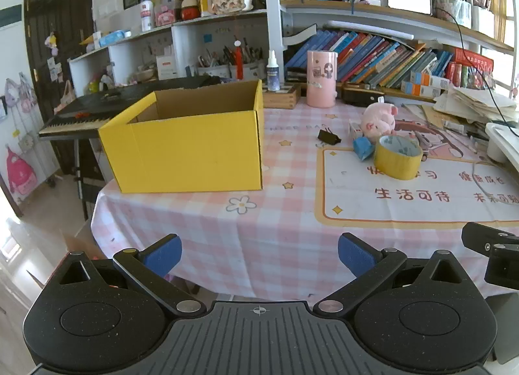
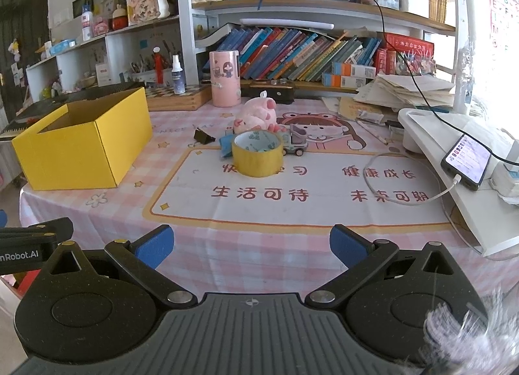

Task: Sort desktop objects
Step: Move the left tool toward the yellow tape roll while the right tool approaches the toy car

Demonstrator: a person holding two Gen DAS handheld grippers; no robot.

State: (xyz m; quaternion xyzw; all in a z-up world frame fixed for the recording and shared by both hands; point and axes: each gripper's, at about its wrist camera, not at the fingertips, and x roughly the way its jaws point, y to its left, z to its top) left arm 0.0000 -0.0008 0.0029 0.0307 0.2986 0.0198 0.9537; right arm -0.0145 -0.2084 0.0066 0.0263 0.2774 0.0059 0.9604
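left claw (image 1: 259, 253): apart, empty, over near edge of surface (image 1: 275, 245) | right claw (image 2: 251, 245): apart, empty | yellow box (image 1: 188, 144): far-left corner | tape roll (image 2: 257, 153): mid-surface, beside pink plush (image 2: 256, 114)

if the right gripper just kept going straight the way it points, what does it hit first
Probably the yellow tape roll: the open, empty right gripper points down over bare tablecloth toward it. Depth is unclear, so it might meet the cloth first.

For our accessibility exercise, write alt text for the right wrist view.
An open gripper hovers over a pink checked table. Ahead stand a yellow tape roll, a pink plush pig and an open yellow box at left.
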